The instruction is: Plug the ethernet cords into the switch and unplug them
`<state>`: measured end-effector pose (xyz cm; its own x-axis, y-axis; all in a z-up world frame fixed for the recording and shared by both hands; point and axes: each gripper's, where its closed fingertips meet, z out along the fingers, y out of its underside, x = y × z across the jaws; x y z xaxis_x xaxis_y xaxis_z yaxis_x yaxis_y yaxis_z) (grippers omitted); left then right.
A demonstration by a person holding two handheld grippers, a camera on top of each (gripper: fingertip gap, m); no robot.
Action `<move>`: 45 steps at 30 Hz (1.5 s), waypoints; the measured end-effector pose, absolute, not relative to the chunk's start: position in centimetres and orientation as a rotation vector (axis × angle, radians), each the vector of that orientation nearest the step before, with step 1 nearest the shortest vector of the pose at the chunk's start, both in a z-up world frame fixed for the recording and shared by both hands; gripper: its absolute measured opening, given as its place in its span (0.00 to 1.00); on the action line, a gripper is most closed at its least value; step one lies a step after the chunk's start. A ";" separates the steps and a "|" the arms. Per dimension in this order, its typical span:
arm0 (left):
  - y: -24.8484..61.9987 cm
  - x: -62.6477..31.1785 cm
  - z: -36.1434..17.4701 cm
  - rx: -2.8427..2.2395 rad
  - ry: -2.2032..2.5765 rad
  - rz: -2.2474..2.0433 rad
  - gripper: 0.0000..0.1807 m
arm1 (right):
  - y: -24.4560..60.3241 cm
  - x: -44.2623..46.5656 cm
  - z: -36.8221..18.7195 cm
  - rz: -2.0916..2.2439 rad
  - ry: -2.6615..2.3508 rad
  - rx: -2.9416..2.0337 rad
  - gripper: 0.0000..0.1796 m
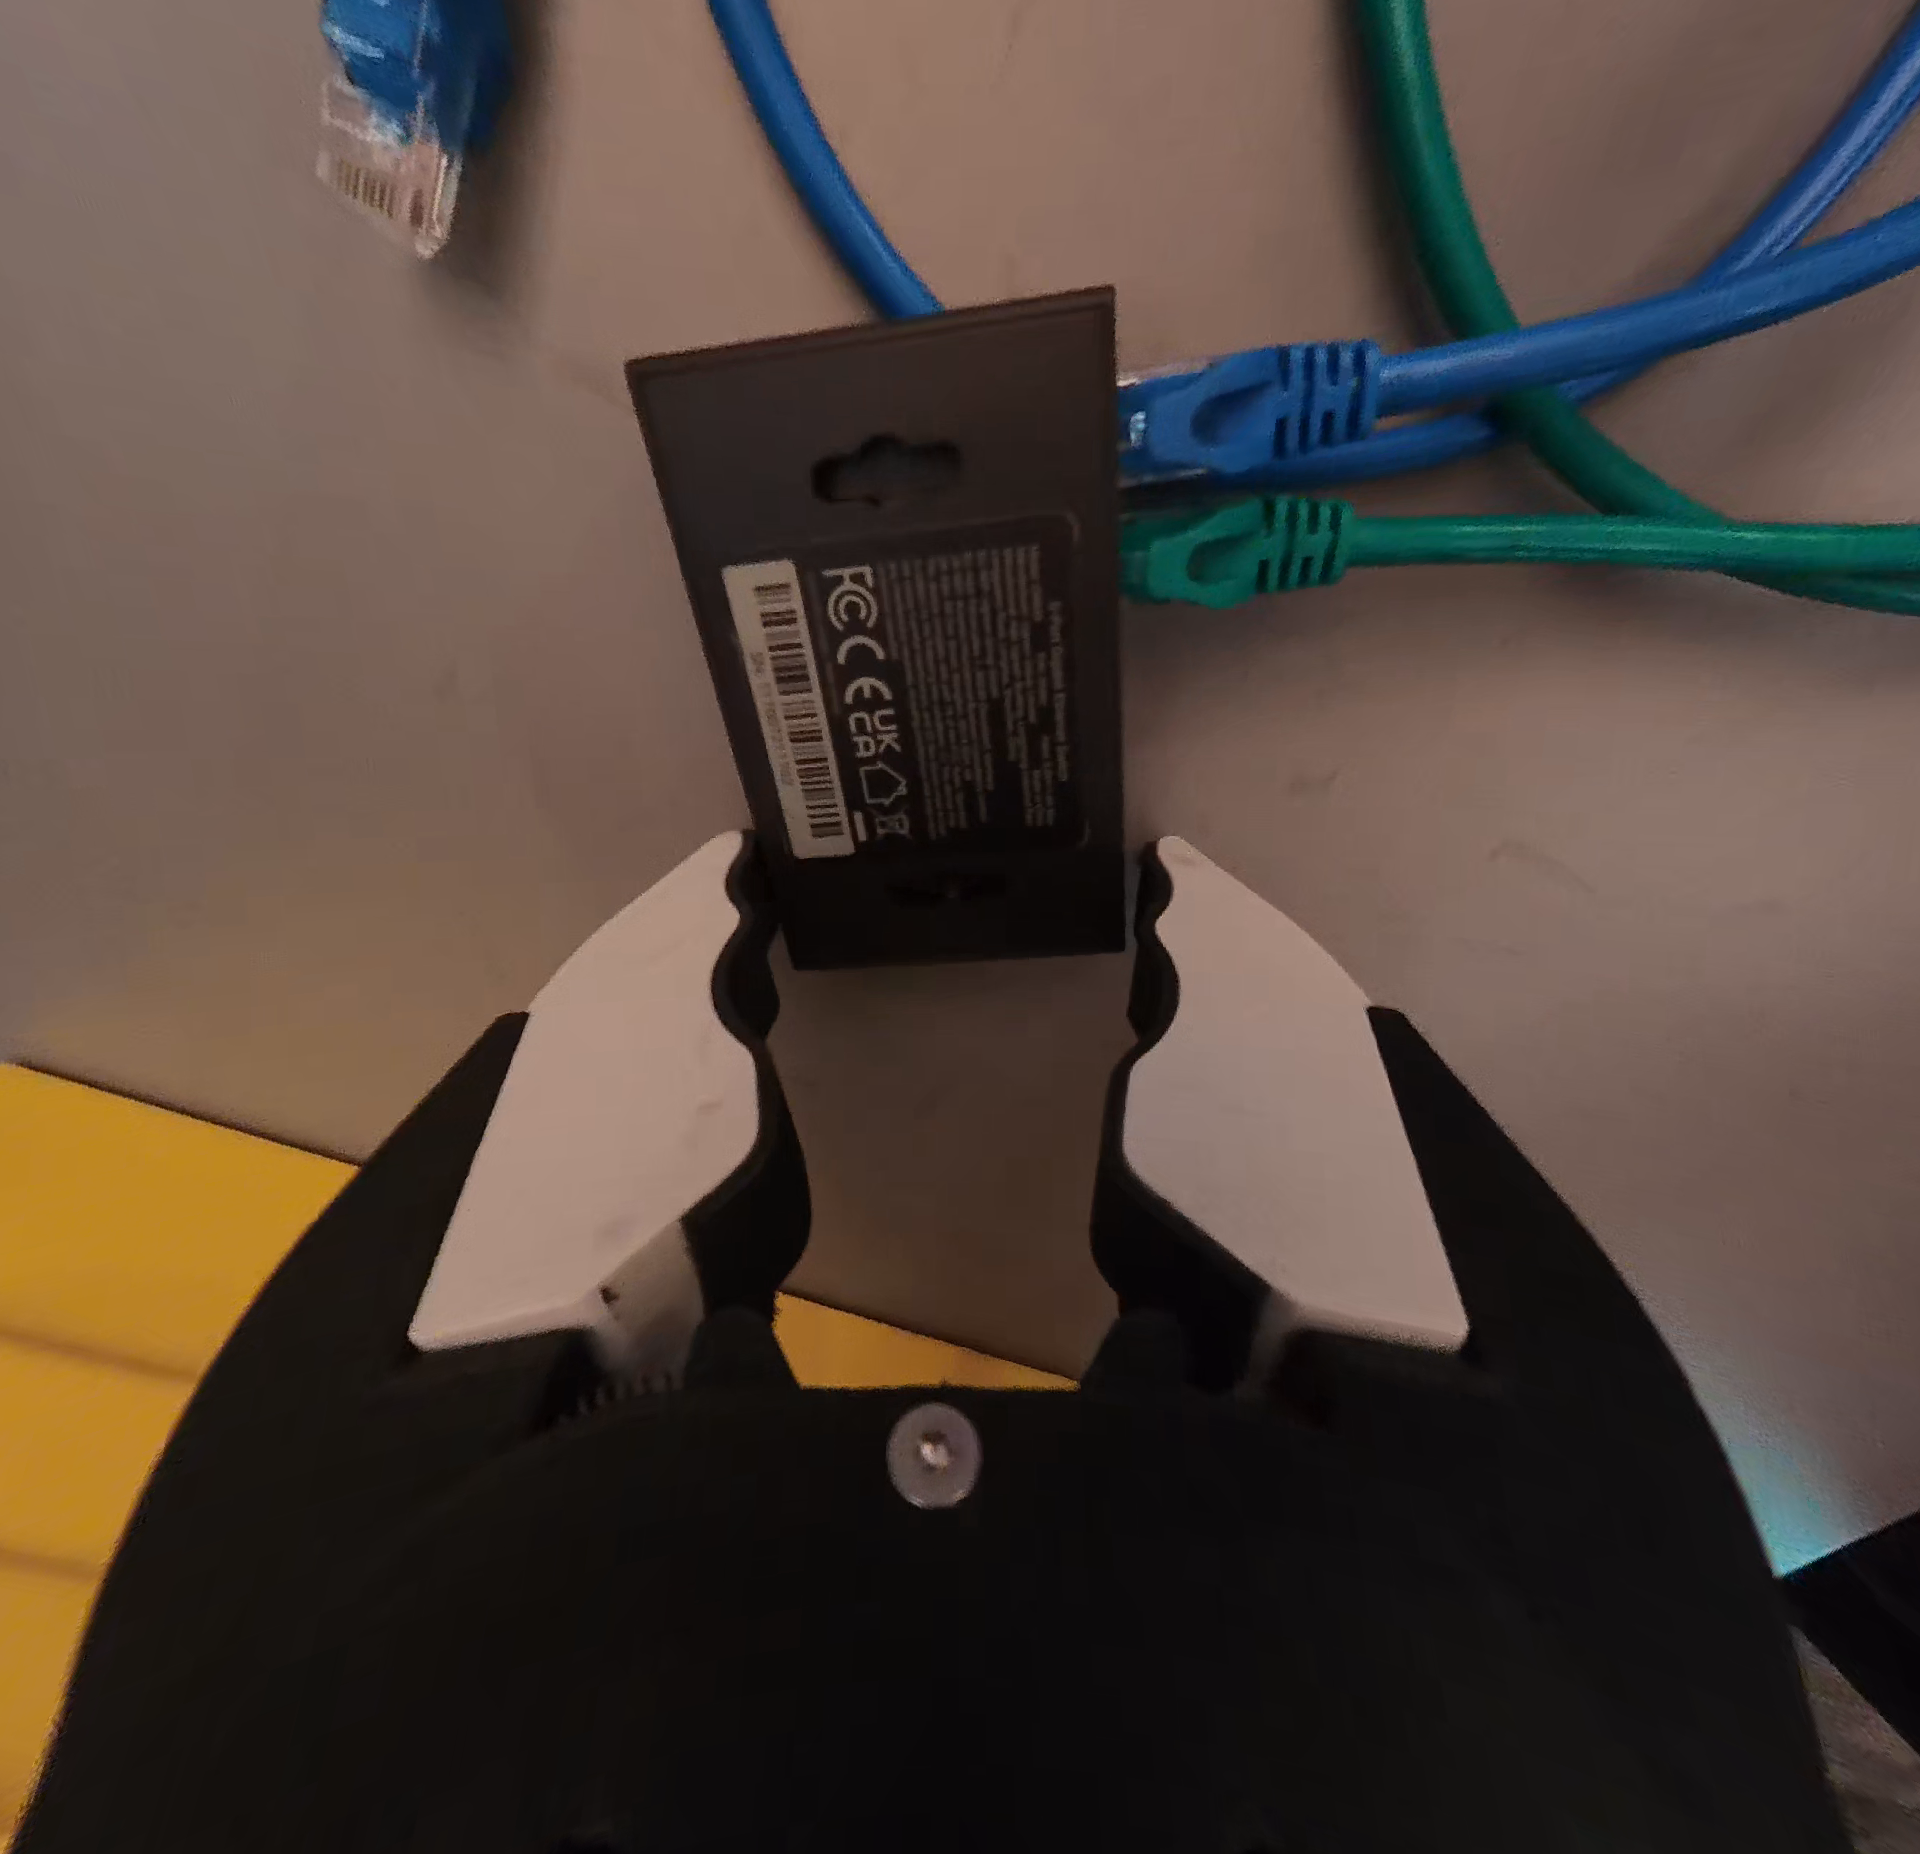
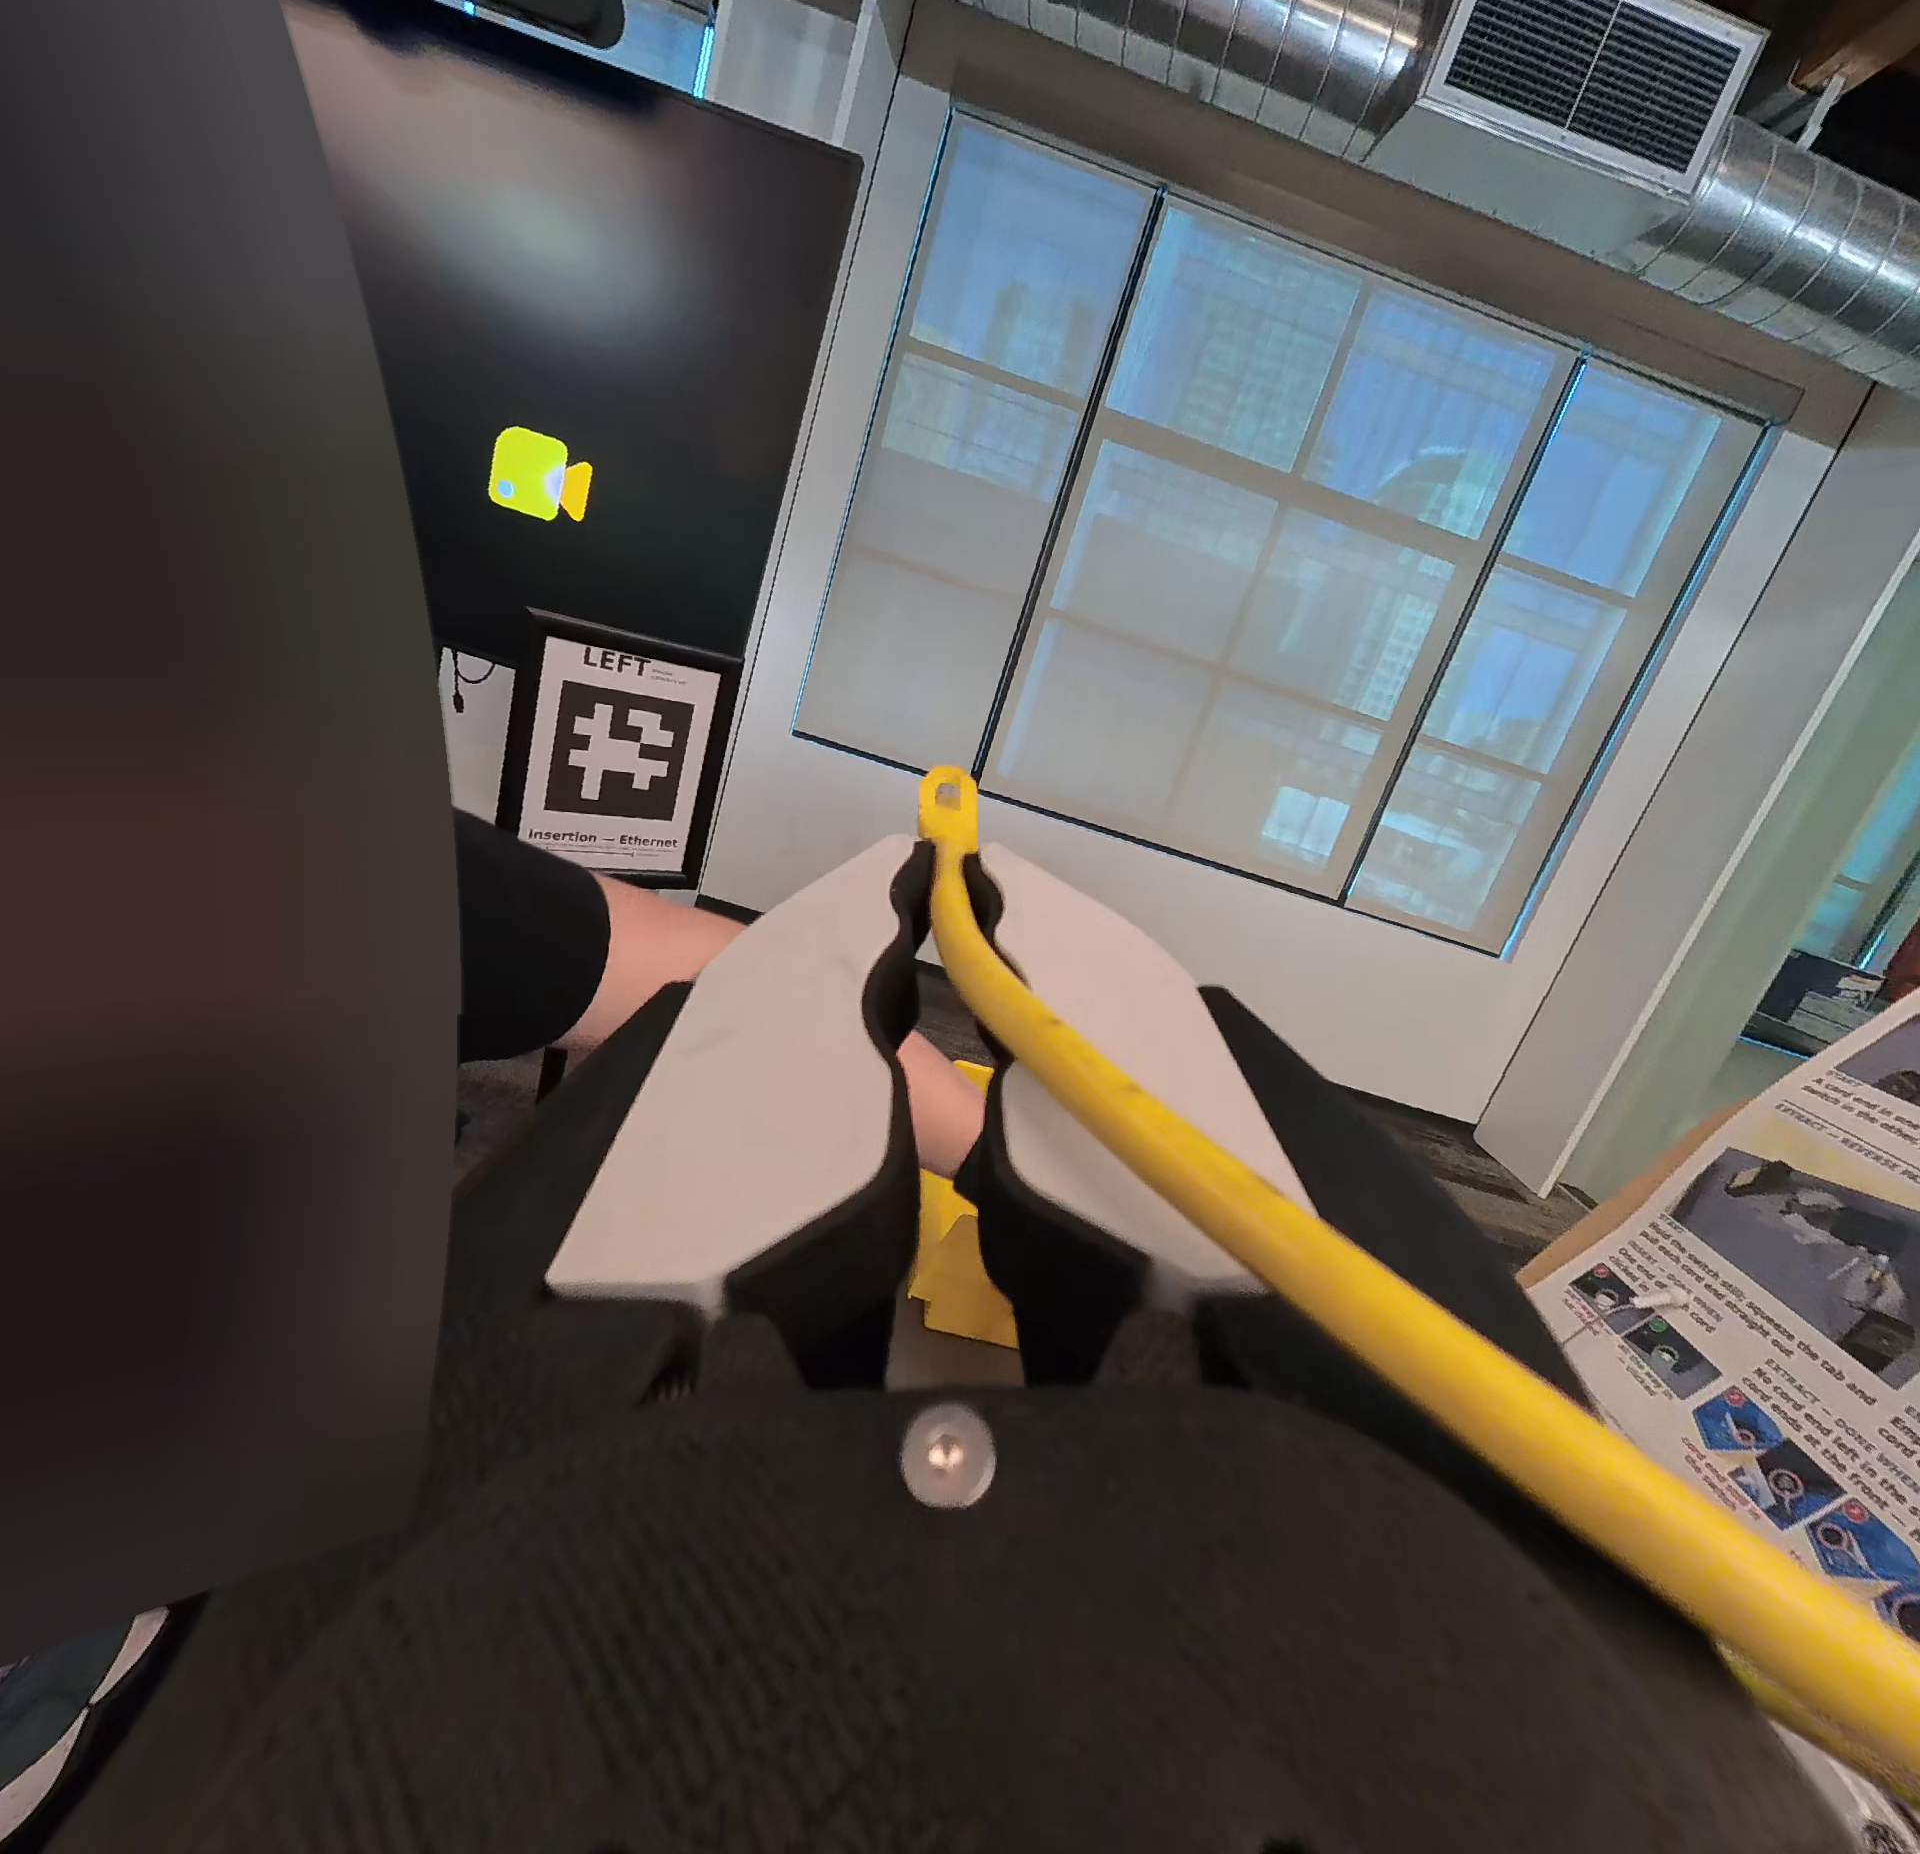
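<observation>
In the left wrist view the black switch (image 1: 914, 599) lies underside up on the grey table, its label showing. My left gripper (image 1: 945, 895) is shut on the near end of the switch, one finger on each side. A blue cord (image 1: 1278, 412) and a green cord (image 1: 1247, 557) are plugged into its right side. A second blue plug sits just behind the first. A loose blue plug (image 1: 400, 111) lies at the top left. In the right wrist view my right gripper (image 2: 948, 869) is raised off the table and shut on a yellow cord (image 2: 1195, 1129). The cord's plug end (image 2: 948, 798) sticks out past the fingertips.
Blue and green cable loops (image 1: 1455, 194) lie behind and to the right of the switch. A yellow surface (image 1: 156, 1285) is at the near left edge. The right wrist view shows a dark monitor (image 2: 582, 350), a framed marker sign (image 2: 613, 744), a person's arm (image 2: 644, 952) and an instruction sheet (image 2: 1766, 1316). Spacing between my two grippers at the tips: around 45 centimeters. My left gripper is the nearer one to the loose blue plug (image 1: 400, 111): about 10 centimeters, against 50 centimeters.
</observation>
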<state>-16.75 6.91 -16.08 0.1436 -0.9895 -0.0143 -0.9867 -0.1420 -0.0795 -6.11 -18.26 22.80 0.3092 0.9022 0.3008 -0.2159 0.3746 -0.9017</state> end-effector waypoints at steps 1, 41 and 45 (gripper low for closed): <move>6.9 -16.6 -16.1 -2.325 2.008 -0.062 0.39 | -18.2 -6.1 22.8 0.880 -0.965 -0.879 0.04; 6.4 -17.4 -14.9 -2.526 1.793 -0.221 0.33 | -16.4 -5.5 22.0 0.857 -0.959 -0.944 0.04; 5.9 -18.5 -12.7 -2.605 1.700 -0.360 0.33 | -16.4 -4.9 22.4 0.834 -0.934 -0.932 0.04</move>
